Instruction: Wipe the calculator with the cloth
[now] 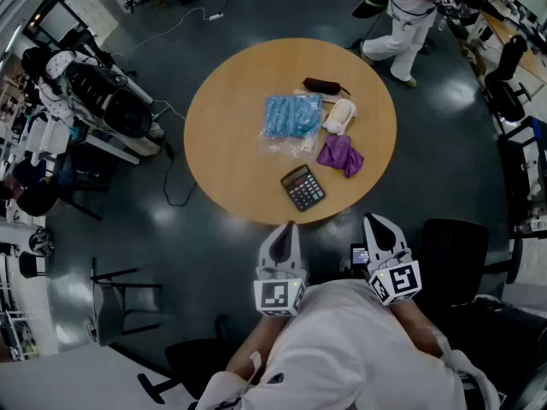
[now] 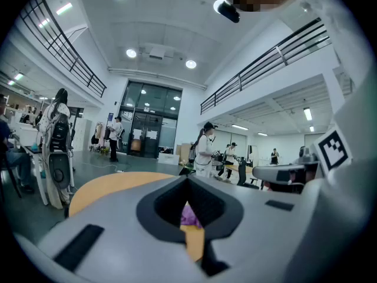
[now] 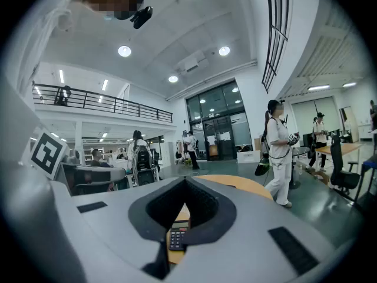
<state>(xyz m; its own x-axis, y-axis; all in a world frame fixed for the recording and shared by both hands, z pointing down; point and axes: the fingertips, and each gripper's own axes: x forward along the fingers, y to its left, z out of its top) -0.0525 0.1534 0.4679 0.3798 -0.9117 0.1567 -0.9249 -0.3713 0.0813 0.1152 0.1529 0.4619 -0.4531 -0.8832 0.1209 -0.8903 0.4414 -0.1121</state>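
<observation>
The calculator (image 1: 302, 187) is seen lying near the table's (image 1: 222, 143) closer edge, with the purple cloth (image 1: 339, 155) close beside it but apart, while the left gripper (image 1: 288, 228) and right gripper (image 1: 374, 221) are held just off that edge, jaws closed together on nothing.

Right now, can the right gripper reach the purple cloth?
Probably yes: the right gripper, shut and empty, hangs off the table's near edge; the purple cloth lies uncovered ahead, calculator left of the path.
</observation>
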